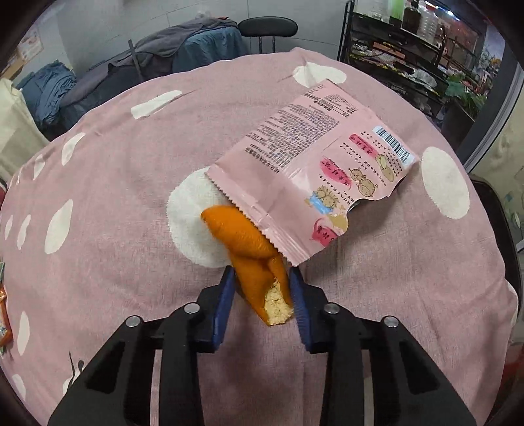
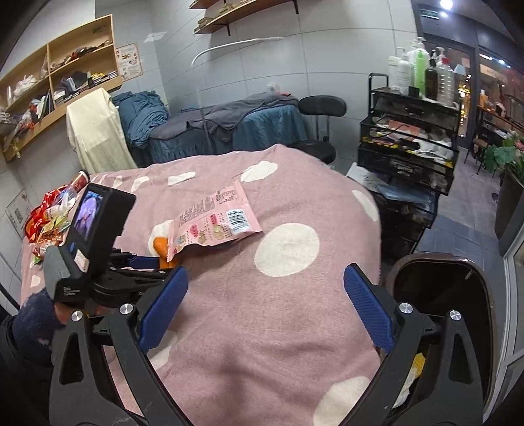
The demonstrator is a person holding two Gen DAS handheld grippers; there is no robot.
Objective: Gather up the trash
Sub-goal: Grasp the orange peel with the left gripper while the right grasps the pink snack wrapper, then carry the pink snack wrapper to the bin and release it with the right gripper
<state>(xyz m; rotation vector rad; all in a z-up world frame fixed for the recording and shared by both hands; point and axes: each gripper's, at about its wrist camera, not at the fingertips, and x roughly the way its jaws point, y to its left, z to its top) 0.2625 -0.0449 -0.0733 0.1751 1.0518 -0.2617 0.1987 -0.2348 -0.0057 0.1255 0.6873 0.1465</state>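
On pink spotted cloth (image 1: 98, 183), mid-table: left gripper (image 1: 262, 295) clamped on orange peel (image 1: 252, 255), peel's far end tucked under pink snack wrapper (image 1: 311, 170). Right gripper (image 2: 265, 295) wide open, holding nothing, bin (image 2: 442, 295) near right.

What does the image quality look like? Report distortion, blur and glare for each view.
Left wrist: fisheye bows the table edge, dark vignette at corners; peel and wrapper sharp, soft sheen on wrapper. Right wrist: walls curve, ceiling lights flare top right; right tongs sharp, bin interior dark.
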